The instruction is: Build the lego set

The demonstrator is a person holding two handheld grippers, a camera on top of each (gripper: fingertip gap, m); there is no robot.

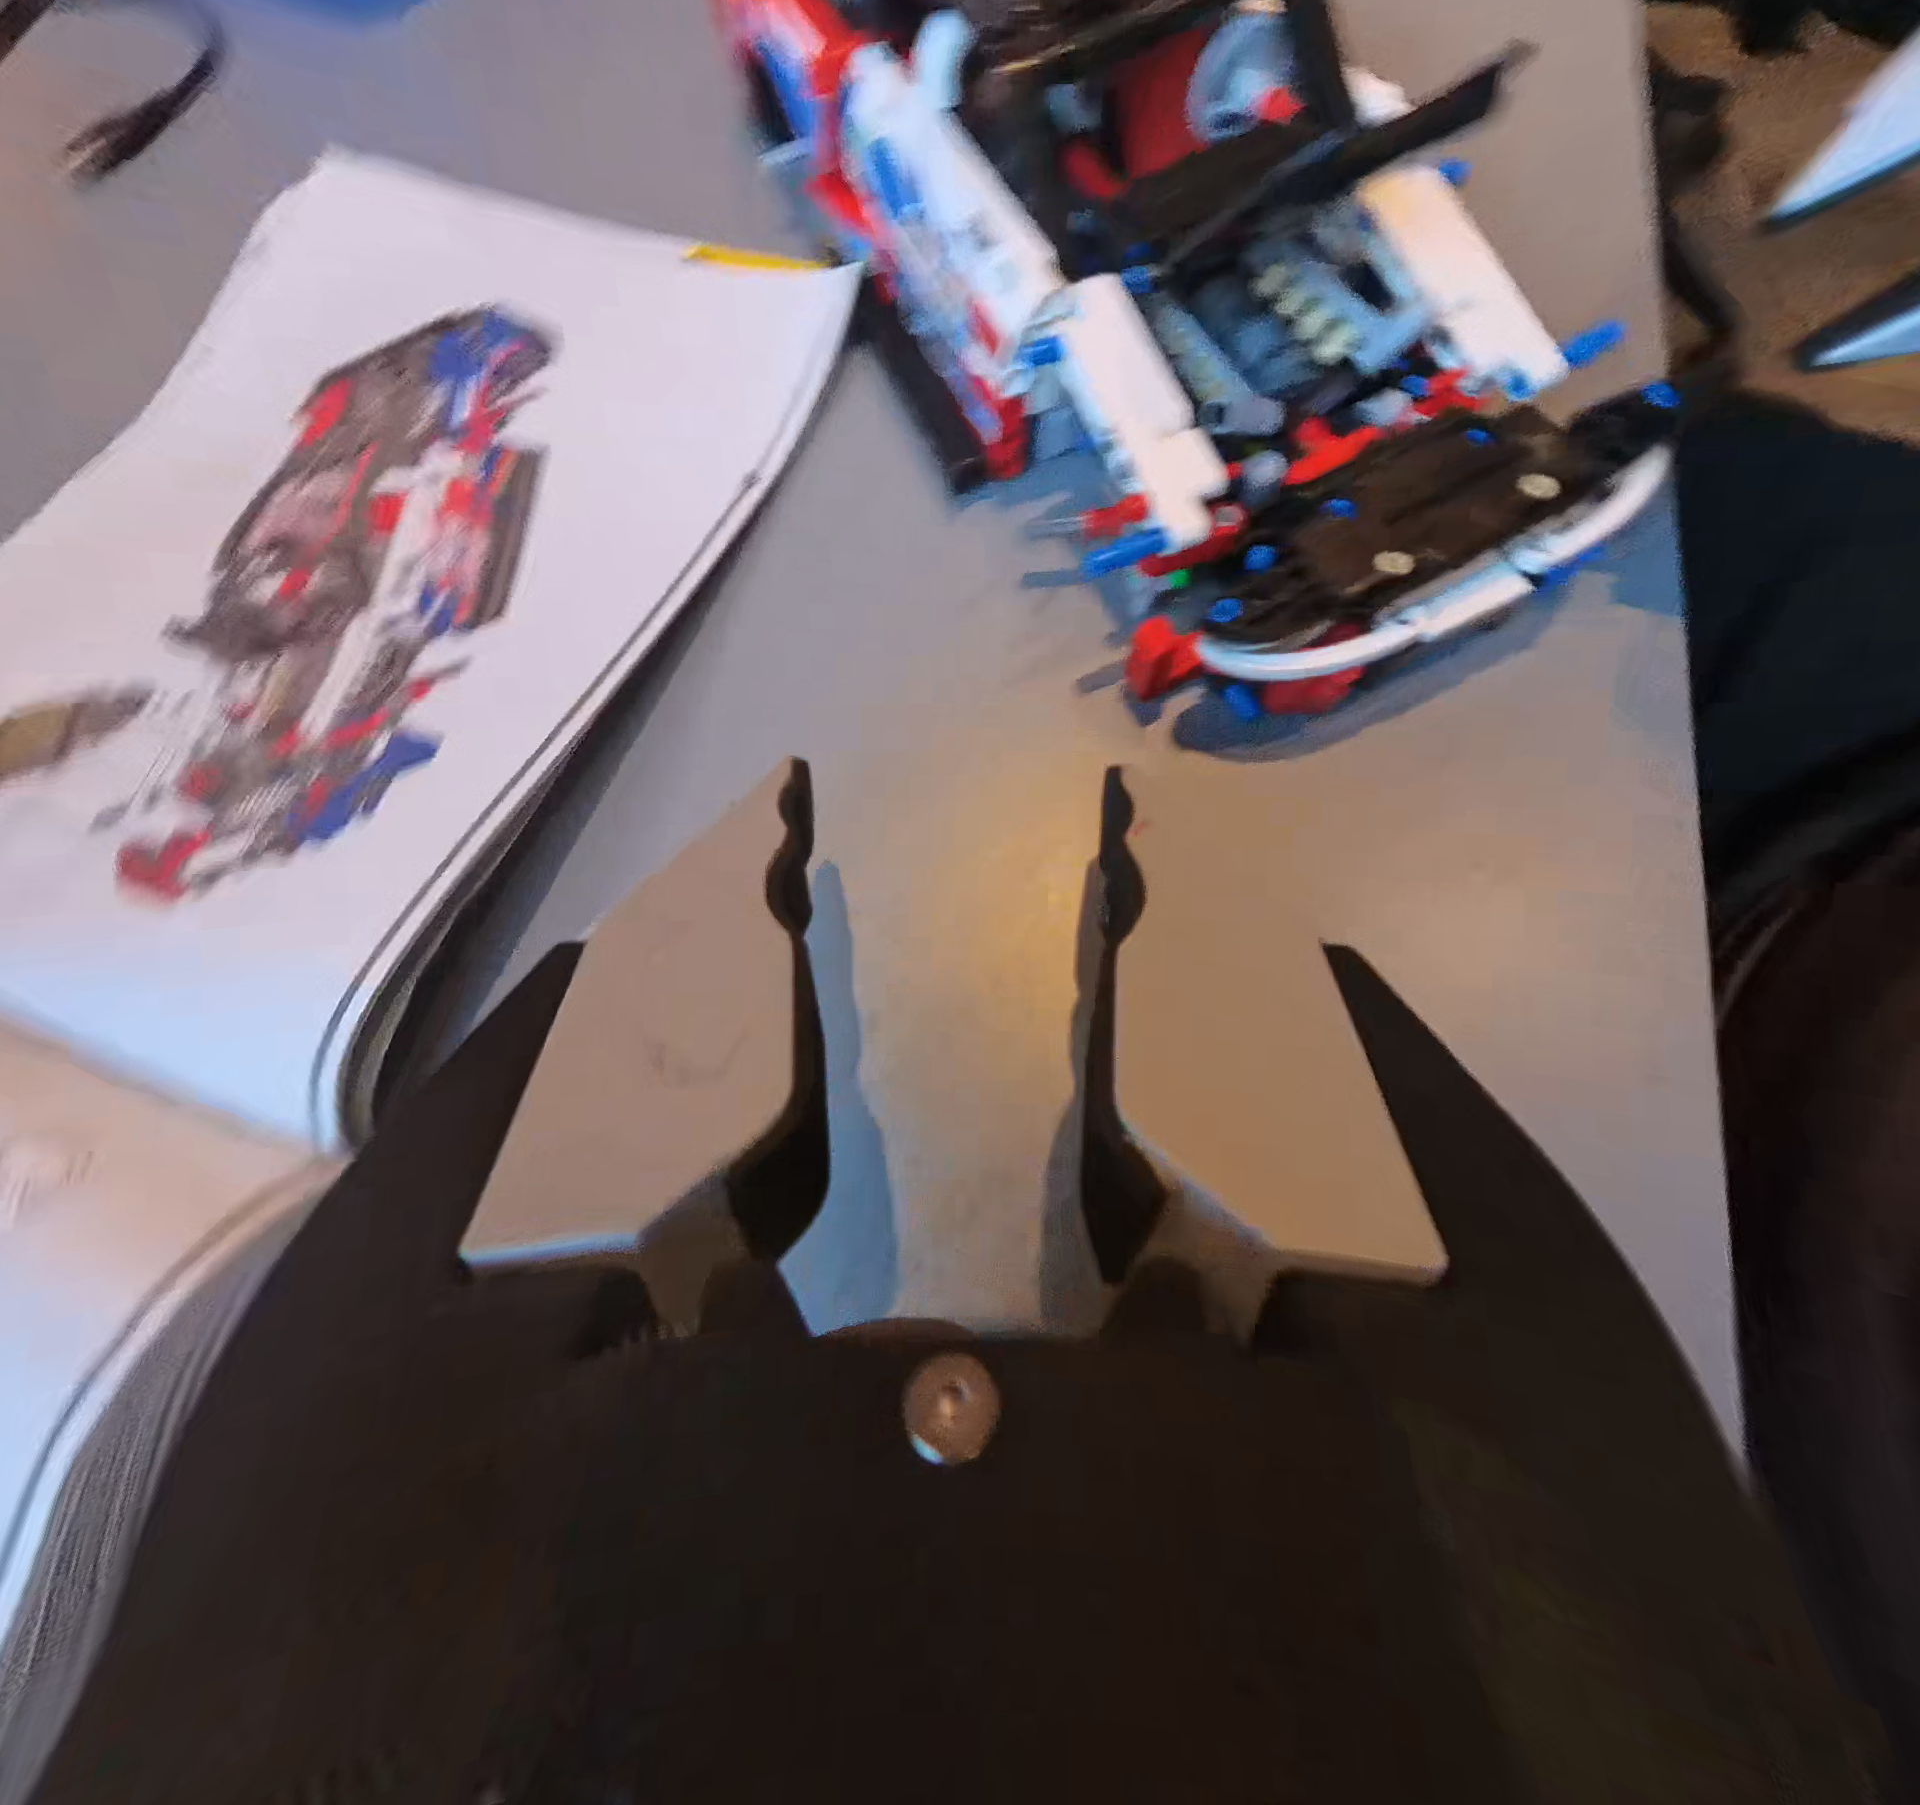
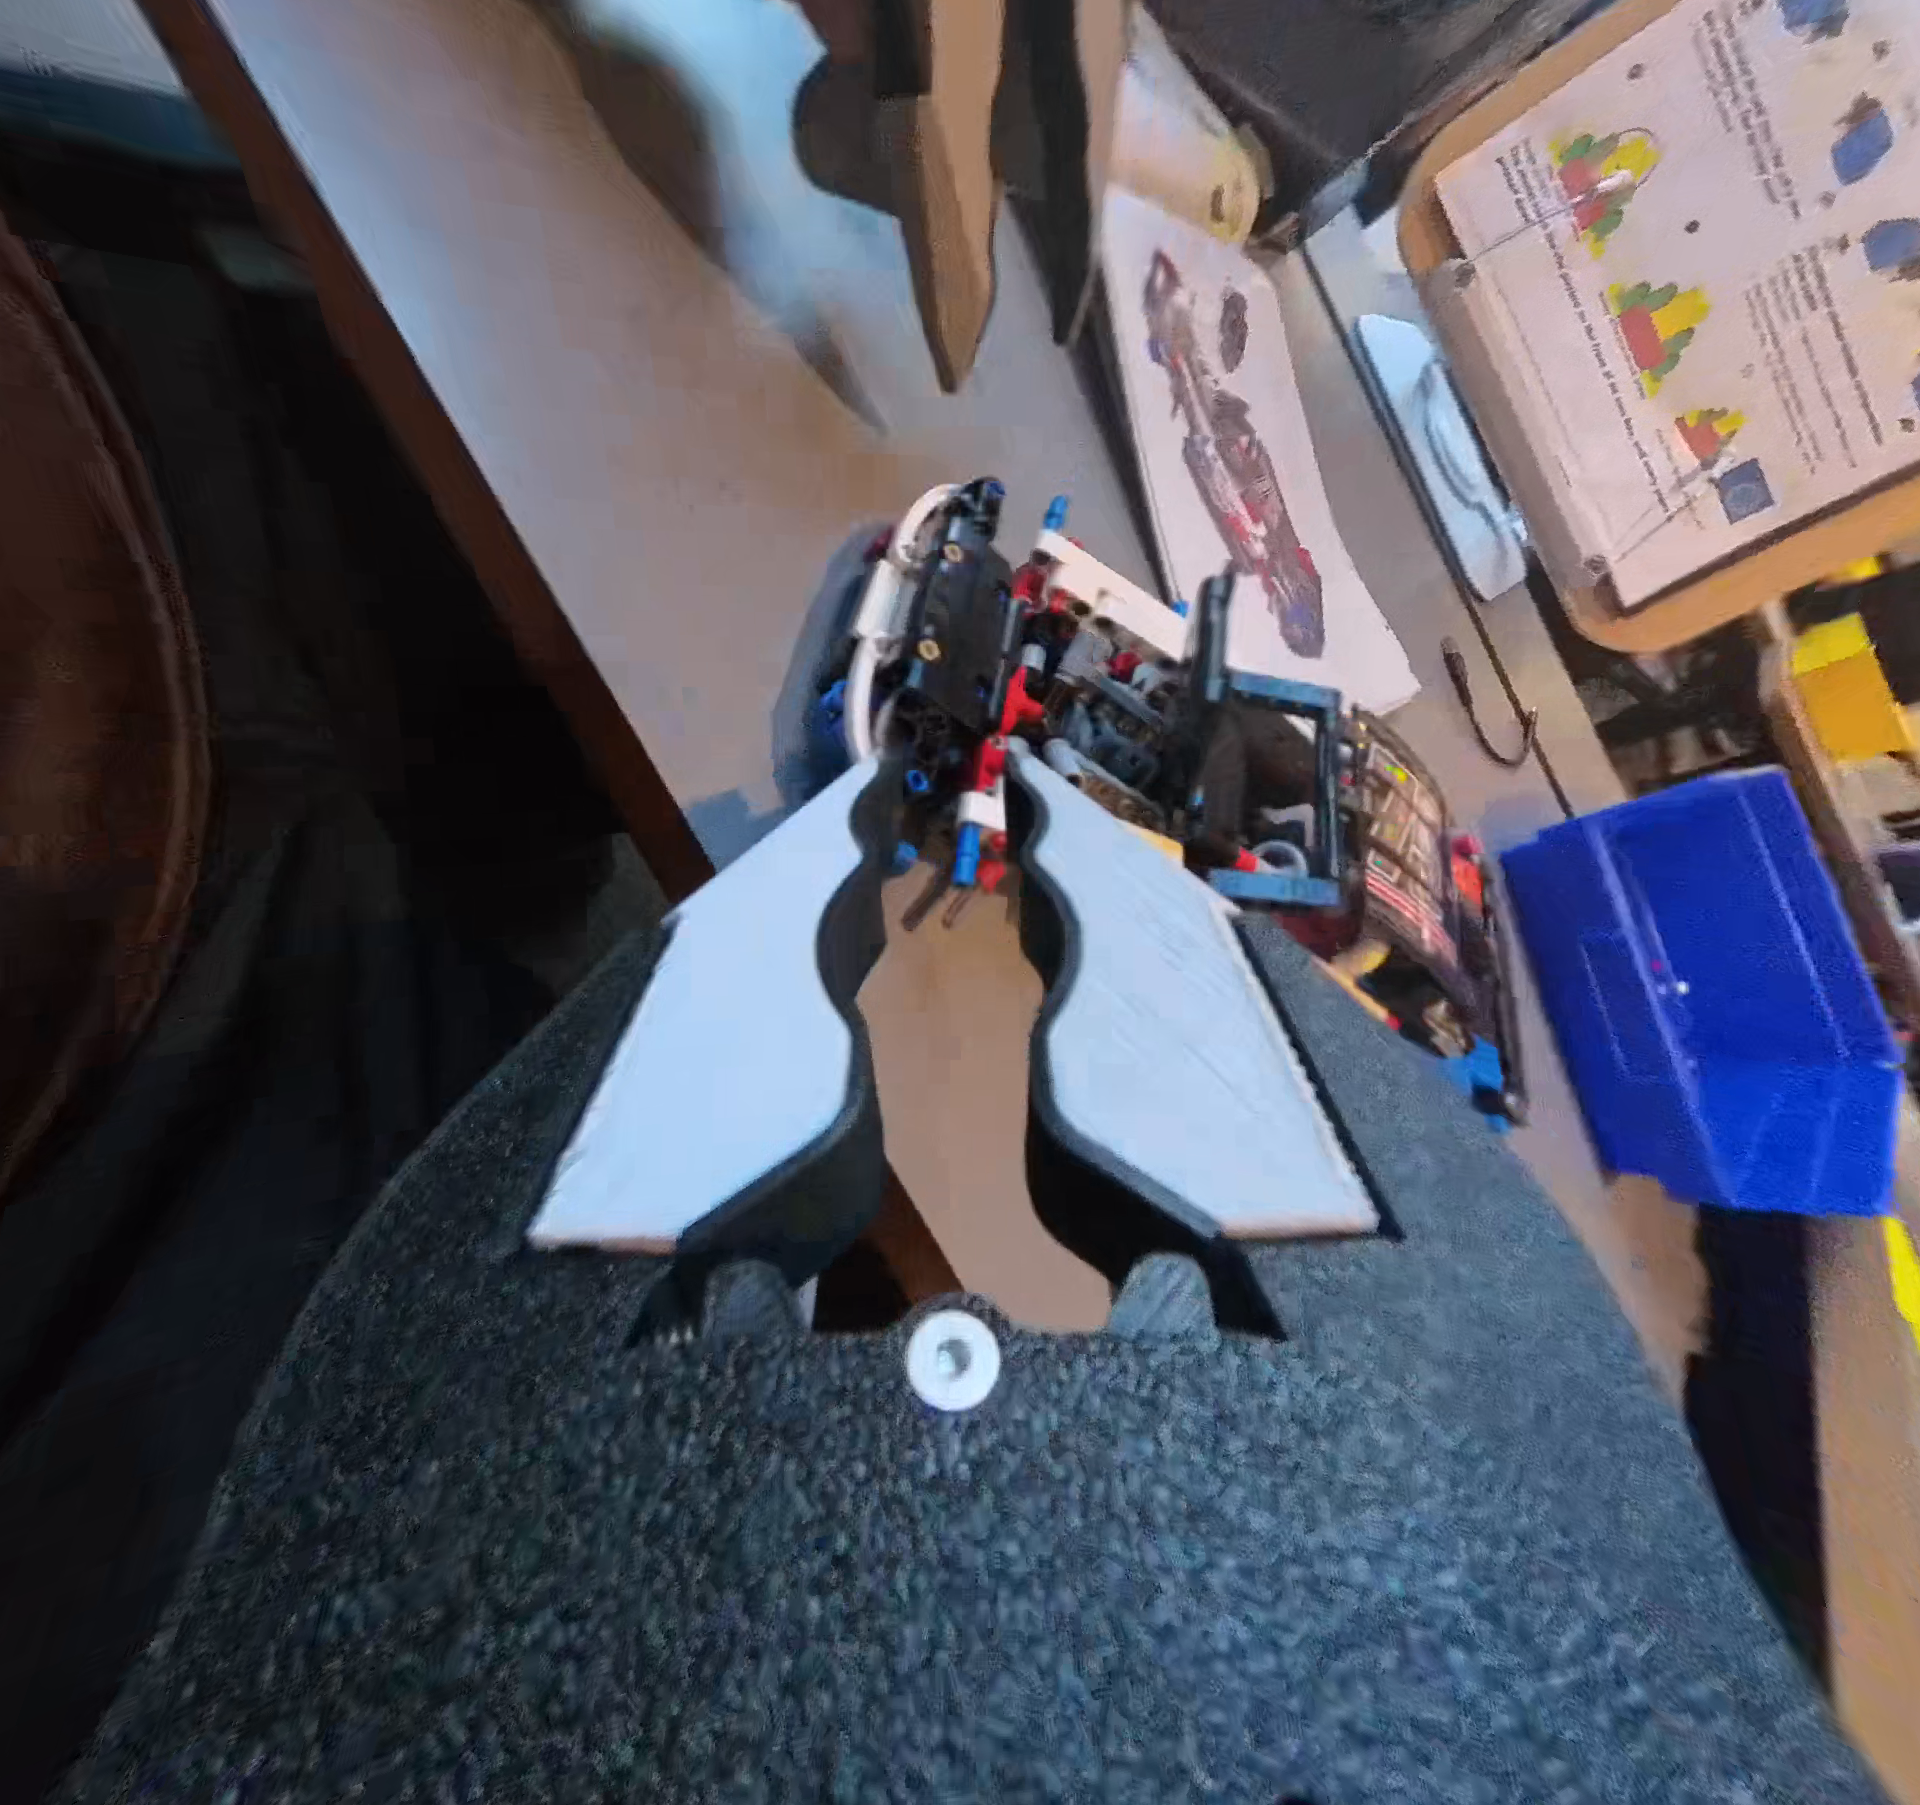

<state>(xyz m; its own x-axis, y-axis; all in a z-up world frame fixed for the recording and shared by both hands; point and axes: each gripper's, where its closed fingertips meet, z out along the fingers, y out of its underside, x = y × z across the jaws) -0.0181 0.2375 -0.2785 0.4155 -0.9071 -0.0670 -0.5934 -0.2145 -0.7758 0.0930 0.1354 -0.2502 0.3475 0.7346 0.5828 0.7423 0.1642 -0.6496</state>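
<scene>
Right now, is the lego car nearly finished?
Partly. The lego car already has a body of white, red and black pieces standing on the table. Both tongs, left and right, are open and empty. No wheels show, and the instruction booklet lies open.

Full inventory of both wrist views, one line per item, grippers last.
lego model: 1, red, white, black, blue pins; on table, part-built.
instruction booklet: 1, white, open; left of the model.
table: 1, light tan.
blue bin: 1, blue; beyond the model.
printed sheet: 1, white, on a tan board.
cable: 1, black; far corner.
left gripper: 1, black, open, empty, above table.
right gripper: 1, white fingers, open, tips at the model.
</scene>
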